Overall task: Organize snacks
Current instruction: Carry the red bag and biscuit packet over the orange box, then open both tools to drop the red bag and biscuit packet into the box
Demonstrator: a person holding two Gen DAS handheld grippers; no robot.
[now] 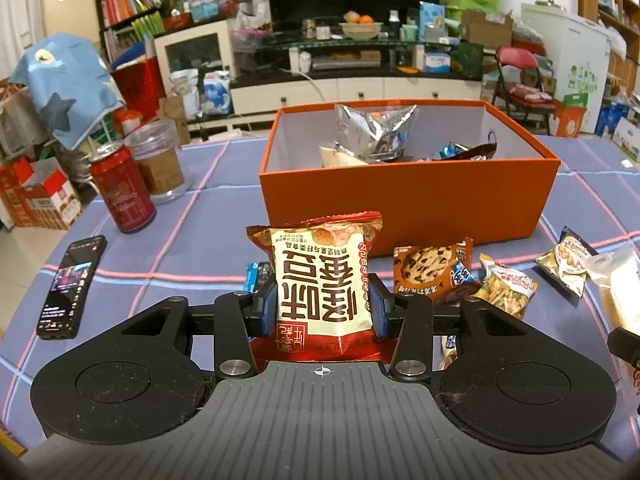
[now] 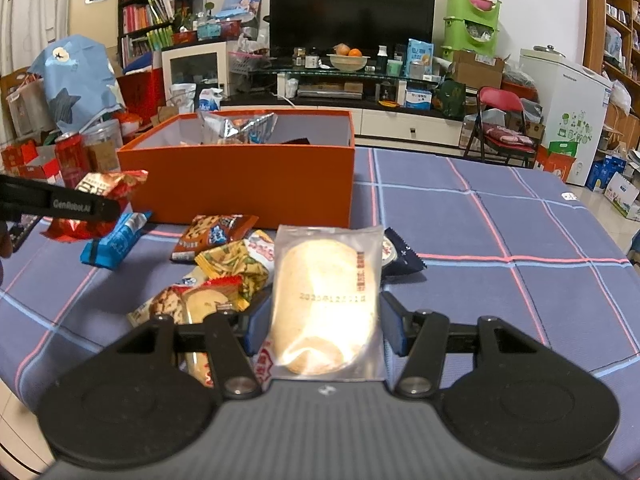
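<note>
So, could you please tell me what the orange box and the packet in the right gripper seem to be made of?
The orange box looks like matte cardboard: flat, glare-free walls with a pale inner lining. The packet in the right hand-held gripper seems to be clear glossy plastic film: a round cracker shows through it and it throws a bright glare.

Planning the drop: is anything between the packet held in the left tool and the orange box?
Nothing visible blocks it. The left tool holds the red and cream packet just short of the orange box. Only the box's near wall lies ahead, so the packet has to go over it. The cookie packet sits off to the right.
</note>
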